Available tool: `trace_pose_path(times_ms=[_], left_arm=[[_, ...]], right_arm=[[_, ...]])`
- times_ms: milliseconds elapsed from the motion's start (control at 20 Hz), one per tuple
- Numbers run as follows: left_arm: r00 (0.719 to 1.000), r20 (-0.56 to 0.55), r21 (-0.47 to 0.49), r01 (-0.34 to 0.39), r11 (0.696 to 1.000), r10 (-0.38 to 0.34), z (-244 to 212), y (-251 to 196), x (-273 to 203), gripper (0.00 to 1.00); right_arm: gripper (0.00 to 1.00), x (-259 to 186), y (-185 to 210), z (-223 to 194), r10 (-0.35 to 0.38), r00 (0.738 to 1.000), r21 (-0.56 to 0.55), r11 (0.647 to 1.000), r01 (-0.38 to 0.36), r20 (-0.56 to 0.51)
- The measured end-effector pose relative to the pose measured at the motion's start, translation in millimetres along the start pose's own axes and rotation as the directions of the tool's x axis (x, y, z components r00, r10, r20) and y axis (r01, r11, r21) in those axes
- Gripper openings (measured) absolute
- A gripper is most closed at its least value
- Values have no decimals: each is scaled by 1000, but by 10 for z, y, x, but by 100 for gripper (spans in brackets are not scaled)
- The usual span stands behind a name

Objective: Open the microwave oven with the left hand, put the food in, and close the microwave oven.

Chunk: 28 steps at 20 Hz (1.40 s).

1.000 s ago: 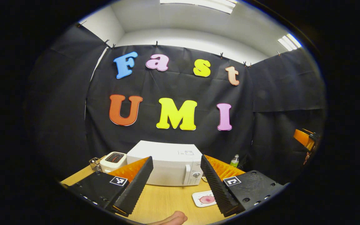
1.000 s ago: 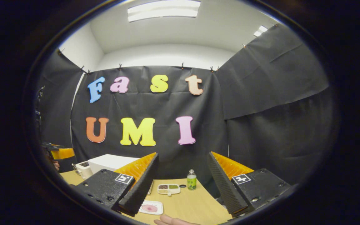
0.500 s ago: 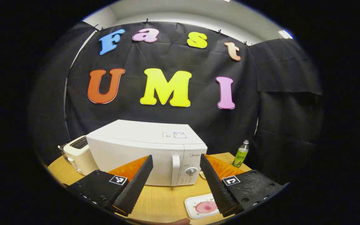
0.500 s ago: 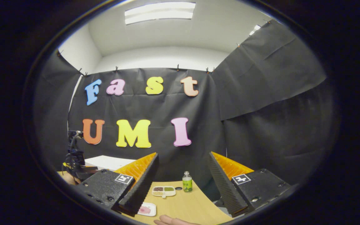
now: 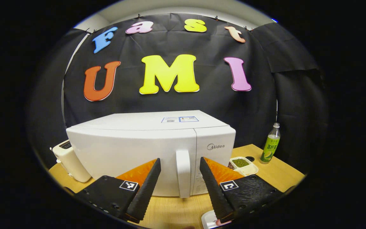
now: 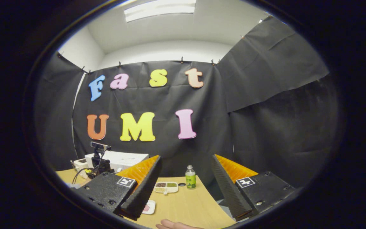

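A white microwave oven [image 5: 138, 149] stands on the wooden table [image 5: 170, 211] with its door shut. Its upright handle [image 5: 183, 173] shows between the fingers of my left gripper [image 5: 179, 159], which is open and still short of it. A white plate with pink food [image 5: 209, 221] peeks out at the bottom edge, under the right finger. In the right gripper view, my right gripper [image 6: 185, 157] hovers open and empty above the table [image 6: 189, 205]. The same plate [image 6: 150, 206] lies behind its left finger, and the microwave [image 6: 125, 158] sits far left.
A cream toaster [image 5: 70, 160] stands left of the microwave. To its right are a divided tray of beans [image 5: 241, 163] and a green bottle [image 5: 270, 143]; tray [image 6: 166, 187] and bottle [image 6: 190, 178] also appear in the right gripper view. A hand [image 6: 173, 225] rests at the table's near edge.
My left gripper has moved forward and down toward the microwave, whose handle now lines up between the open fingers. The right gripper has barely shifted.
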<state>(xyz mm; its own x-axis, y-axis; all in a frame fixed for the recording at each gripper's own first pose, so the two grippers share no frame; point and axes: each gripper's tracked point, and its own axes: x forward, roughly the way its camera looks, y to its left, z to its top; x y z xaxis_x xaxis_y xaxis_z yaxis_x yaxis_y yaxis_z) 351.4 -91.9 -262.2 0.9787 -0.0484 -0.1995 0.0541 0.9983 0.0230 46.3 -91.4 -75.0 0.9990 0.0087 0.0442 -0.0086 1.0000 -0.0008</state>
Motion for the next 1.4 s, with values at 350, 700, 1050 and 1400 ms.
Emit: trace_pose_path(times_ms=[350,700,1050,1400], left_arm=[[998,30,13,-55,998,55,-111,58,200,67],[999,13,21,-33,999,33,-141,16,128,12],[999,51,36,-3,999,1,-187,21,-202,0],[987,66,34,142,989,-144,-305,192,-994,0]], right_arm=[[94,55,-9,-314,8,998,-53,999,-12,-70],[94,185,-49,-471,2,995,-23,1000,-5,-97],[94,263,27,-608,5,992,-7,1000,-6,-128],[100,195,400,-643,39,989,-16,999,-42,-141]])
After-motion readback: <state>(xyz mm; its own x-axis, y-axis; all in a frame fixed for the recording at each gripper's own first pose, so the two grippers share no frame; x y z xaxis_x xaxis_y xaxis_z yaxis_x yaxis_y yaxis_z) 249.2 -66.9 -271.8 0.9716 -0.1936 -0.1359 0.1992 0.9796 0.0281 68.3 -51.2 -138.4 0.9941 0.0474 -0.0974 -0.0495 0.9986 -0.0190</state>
